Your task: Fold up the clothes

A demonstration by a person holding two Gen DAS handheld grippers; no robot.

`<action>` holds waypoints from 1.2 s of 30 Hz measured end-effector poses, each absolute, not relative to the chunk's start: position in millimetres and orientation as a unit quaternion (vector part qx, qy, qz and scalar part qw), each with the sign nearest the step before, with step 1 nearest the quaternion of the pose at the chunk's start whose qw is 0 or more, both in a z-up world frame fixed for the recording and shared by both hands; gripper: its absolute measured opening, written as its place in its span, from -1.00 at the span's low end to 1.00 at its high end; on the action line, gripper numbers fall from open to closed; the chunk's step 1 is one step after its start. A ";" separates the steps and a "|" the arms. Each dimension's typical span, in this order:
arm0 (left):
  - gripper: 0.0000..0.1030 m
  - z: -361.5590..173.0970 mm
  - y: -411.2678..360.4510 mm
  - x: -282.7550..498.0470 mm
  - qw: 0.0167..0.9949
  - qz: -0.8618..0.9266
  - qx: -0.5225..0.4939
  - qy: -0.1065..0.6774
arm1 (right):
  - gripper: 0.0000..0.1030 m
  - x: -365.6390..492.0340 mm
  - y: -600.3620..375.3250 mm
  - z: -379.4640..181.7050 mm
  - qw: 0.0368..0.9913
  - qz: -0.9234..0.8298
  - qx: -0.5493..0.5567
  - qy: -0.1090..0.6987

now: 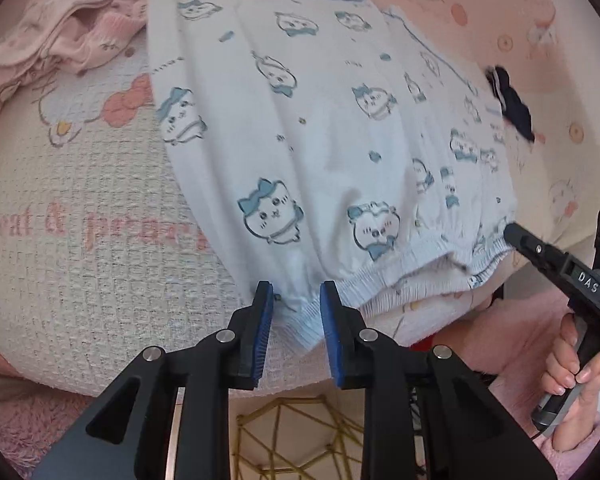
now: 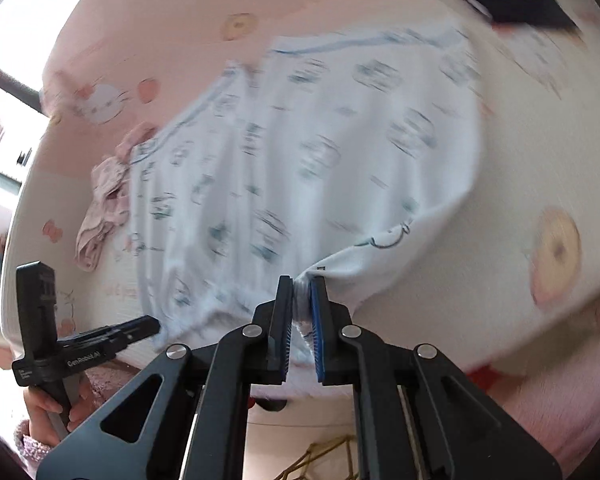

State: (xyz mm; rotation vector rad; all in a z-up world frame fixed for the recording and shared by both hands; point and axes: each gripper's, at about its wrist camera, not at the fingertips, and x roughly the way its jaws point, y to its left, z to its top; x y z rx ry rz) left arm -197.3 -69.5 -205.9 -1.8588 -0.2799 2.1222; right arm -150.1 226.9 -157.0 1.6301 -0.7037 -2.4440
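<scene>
White pyjama shorts point(image 1: 320, 120) with a blue cat print lie spread on the bed, elastic waistband toward me. My left gripper point(image 1: 296, 304) stands open, and the left corner of the waistband lies loosely between its blue pads. My right gripper point(image 2: 302, 292) is shut on the waistband's other corner, with the gathered fabric pinched between its pads. In the left wrist view the right gripper point(image 1: 510, 232) meets the waistband at the right. The shorts point(image 2: 300, 160) are motion-blurred in the right wrist view, where the left gripper point(image 2: 154, 324) shows at the lower left.
A crumpled pink garment point(image 1: 60, 40) lies beyond the shorts on the left. A dark cloth item point(image 1: 512, 104) lies at the far right. The bed has a pink and cream cartoon cover point(image 1: 80, 220). A gold wire basket point(image 1: 300, 440) sits below the bed edge.
</scene>
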 end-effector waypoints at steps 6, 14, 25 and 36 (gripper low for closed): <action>-0.48 -207.8 -73.4 -207.7 0.150 0.738 -0.644 -0.134 | -0.85 -194.6 183.9 -149.3 0.130 -0.803 0.553 -0.178; -0.48 -198.2 -57.0 -244.5 0.182 0.734 -0.628 -0.182 | -0.60 -201.8 192.4 -183.2 0.132 -0.763 0.577 -0.260; -0.35 -210.8 41.5 -252.5 0.292 0.697 -0.646 -0.109 | -0.46 -145.1 256.5 -178.9 -0.001 -0.764 0.565 -0.312; -0.35 -224.3 46.2 -259.0 0.306 0.668 -0.660 -0.156 | -0.19 -131.3 196.5 -174.6 0.073 -0.788 0.585 -0.176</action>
